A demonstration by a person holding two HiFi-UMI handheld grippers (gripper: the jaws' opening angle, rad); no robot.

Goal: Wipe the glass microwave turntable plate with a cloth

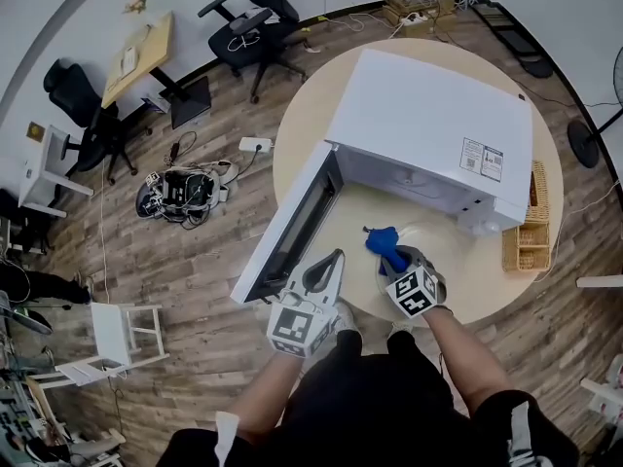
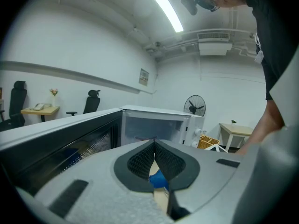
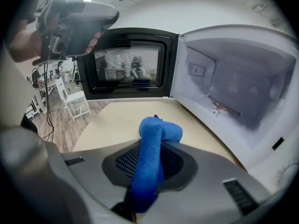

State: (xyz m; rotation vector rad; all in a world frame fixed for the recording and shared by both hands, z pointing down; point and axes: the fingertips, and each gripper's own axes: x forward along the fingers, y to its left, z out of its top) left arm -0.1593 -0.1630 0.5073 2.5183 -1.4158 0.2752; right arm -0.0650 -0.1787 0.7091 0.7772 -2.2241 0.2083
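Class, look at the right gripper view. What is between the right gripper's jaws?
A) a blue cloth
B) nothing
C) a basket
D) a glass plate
A: the right gripper has its jaws shut on the blue cloth, which sticks out ahead of them.

Microwave (image 1: pixel 433 129) cavity stands open at its front. The swung-out door (image 1: pixel 292 224) walls off its left. Bare desk (image 1: pixel 355 217) lies in front, with a wicker basket (image 1: pixel 531 227) close at its right.
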